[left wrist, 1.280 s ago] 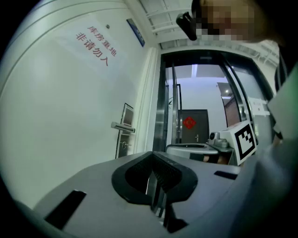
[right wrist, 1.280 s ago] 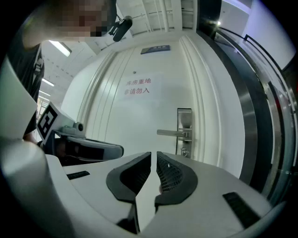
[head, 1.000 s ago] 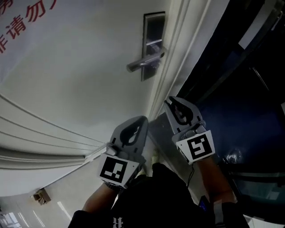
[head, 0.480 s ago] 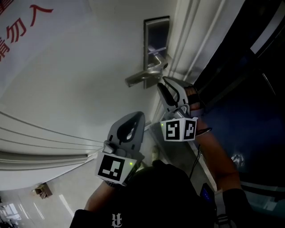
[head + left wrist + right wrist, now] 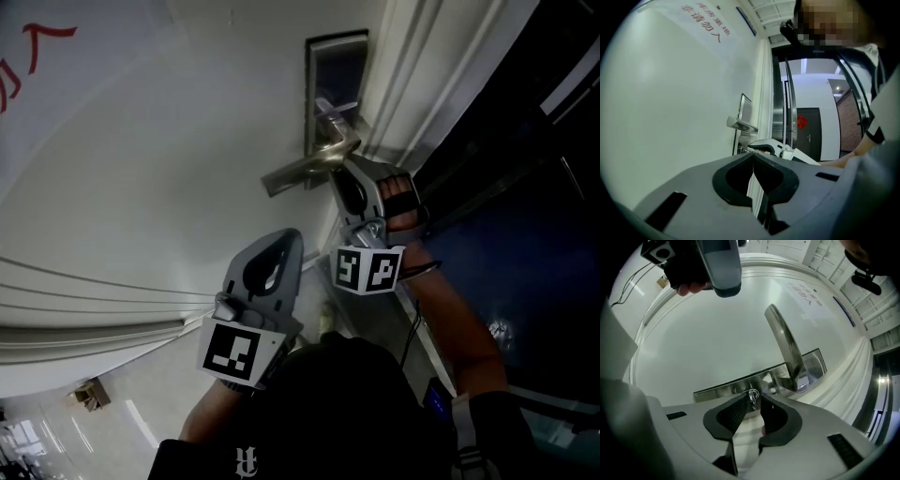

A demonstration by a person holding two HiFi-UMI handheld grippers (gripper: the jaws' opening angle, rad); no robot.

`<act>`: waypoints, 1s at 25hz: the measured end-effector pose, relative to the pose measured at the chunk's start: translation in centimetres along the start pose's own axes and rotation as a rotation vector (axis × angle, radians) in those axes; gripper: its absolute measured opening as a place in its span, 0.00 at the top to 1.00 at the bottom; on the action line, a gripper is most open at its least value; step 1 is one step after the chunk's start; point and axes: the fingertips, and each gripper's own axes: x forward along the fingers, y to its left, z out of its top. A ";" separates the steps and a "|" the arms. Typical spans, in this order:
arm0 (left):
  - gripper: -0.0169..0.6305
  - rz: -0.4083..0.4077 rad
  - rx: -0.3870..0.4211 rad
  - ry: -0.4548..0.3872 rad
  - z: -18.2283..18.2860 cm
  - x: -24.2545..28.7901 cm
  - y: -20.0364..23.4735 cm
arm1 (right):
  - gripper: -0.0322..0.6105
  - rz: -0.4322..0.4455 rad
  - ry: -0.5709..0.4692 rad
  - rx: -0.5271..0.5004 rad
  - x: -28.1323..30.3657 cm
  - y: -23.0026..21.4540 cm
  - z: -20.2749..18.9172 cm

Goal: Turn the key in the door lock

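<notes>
A second ago my two tongs were low and side by side. Now my right tongs (image 5: 343, 178) have gone up to the lock, and half a second ago they were almost this far. My left tongs (image 5: 281, 246) have stayed down low, away from the lock, with their jaws pressed together and nothing in them. The key (image 5: 752, 393) is stuck in the shiny lock plate (image 5: 726, 388), just under the door handle (image 5: 785, 343). In the right gripper view it sits right between the tips of my right tongs, and they look like they are pinching it. From my head I cannot see the key, because the handle (image 5: 300, 172) and my own right tongs are in the way. The handle pokes out over the tongs, very near them. The door (image 5: 169, 169) is white with some red writing (image 5: 42, 42) up in the corner. The white door frame (image 5: 412, 84) is just beside the lock. In the left gripper view I can see a far dark door (image 5: 806, 133) with something red on it.
</notes>
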 end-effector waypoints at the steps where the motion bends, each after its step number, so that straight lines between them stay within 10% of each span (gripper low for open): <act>1: 0.96 0.000 -0.001 -0.001 0.0 0.0 0.1 | 0.80 -0.005 0.002 -0.004 0.1 0.0 0.0; 6: 0.96 0.004 -0.006 0.000 -0.2 -0.1 0.4 | 0.91 0.006 0.014 0.100 0.3 0.0 0.1; 14: 0.96 -0.004 0.004 -0.002 -0.1 -0.5 0.2 | 0.92 0.129 0.030 0.874 0.5 -0.8 -0.5; 25: 0.96 -0.012 0.022 0.002 -0.3 -0.8 -0.5 | 0.91 0.251 -0.006 1.540 0.6 -0.6 -1.6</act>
